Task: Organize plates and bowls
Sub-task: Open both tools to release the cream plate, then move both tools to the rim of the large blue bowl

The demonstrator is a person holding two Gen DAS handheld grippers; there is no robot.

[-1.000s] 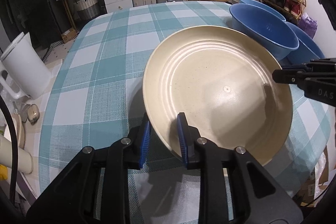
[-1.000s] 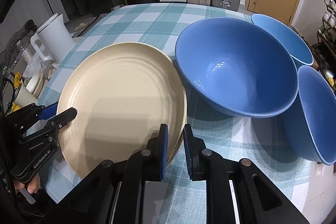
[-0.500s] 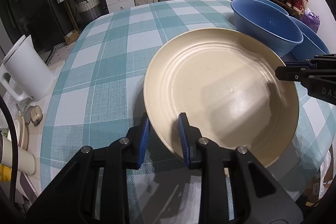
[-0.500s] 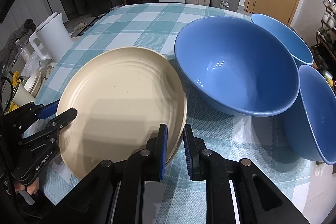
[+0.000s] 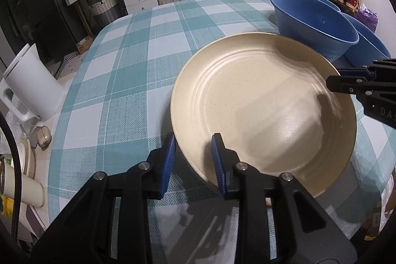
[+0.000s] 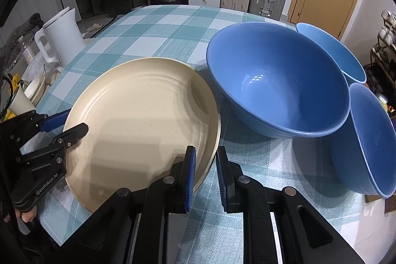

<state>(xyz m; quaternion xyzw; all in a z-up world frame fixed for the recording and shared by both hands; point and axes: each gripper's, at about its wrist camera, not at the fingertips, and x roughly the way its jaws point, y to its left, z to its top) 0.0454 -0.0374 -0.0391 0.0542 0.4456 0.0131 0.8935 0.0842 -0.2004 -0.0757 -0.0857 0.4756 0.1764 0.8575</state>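
A cream ridged plate (image 5: 262, 105) lies near the front of the checked table; it also shows in the right wrist view (image 6: 146, 125). My left gripper (image 5: 194, 157) straddles its left rim, jaws slightly apart around the rim. My right gripper (image 6: 205, 170) straddles the opposite rim the same way. Each gripper shows in the other's view, the right one (image 5: 358, 85) and the left one (image 6: 61, 130). Three blue bowls stand to the right: a large one (image 6: 274, 83), one behind it (image 6: 331, 51), and one tilted against it (image 6: 371, 137).
A white kettle (image 5: 29, 85) and cups (image 5: 22, 189) stand off the table's left edge. The teal checked tablecloth (image 5: 138, 71) stretches away behind the plate. Drawers, suitcases and a door stand at the back of the room.
The plate has come down and levelled towards the table, away from the large blue bowl. Both grippers stayed at its rim and their jaws look a little wider.
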